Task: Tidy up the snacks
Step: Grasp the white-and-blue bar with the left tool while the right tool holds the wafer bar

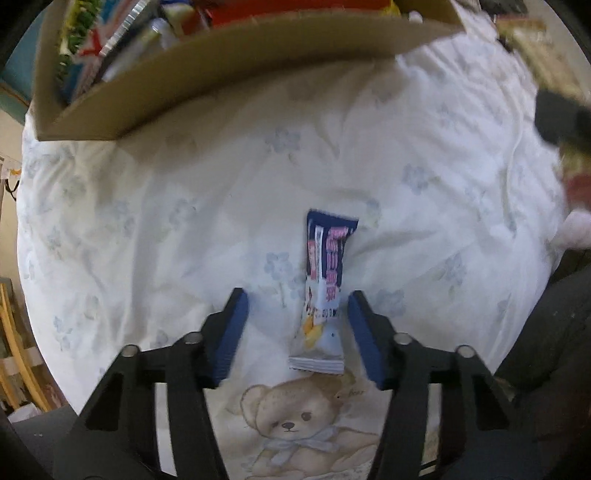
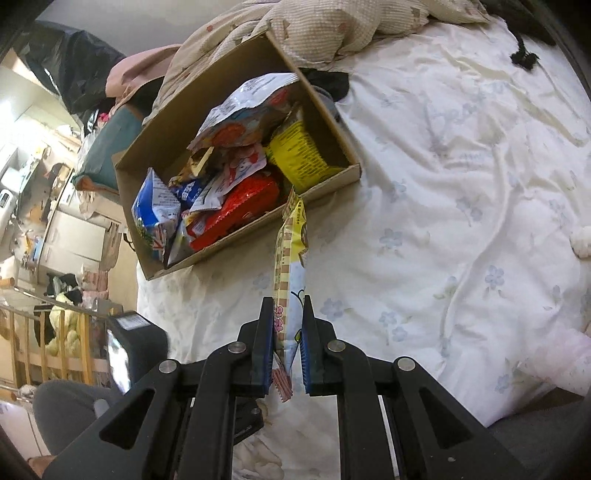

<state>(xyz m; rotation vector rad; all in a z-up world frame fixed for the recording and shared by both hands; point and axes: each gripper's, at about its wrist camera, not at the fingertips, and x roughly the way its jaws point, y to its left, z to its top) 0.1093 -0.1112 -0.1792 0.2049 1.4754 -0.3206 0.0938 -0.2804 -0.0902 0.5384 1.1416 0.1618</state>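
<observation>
A slim blue-and-white snack bar point(image 1: 327, 273) lies flat on the flowered bedsheet. My left gripper point(image 1: 297, 293) points down over its lower half, one blue pad on each side, with a gap at both, so it is open. My right gripper point(image 2: 287, 300) is shut on a long yellow snack packet point(image 2: 290, 251), which hangs in the air just short of the cardboard box point(image 2: 332, 181). The box holds several snack bags: red, yellow, blue and white. In the left wrist view the box wall point(image 1: 221, 74) fills the top, and the yellow packet point(image 1: 535, 48) shows blurred at the top right.
The white bedsheet point(image 2: 461, 184) carries a teddy bear print point(image 1: 295, 417) near my left gripper. A beige quilt point(image 2: 332, 26) is heaped behind the box. A wooden railing point(image 2: 55, 343) and a person's grey-clad leg point(image 2: 66, 410) lie off the bed's left edge.
</observation>
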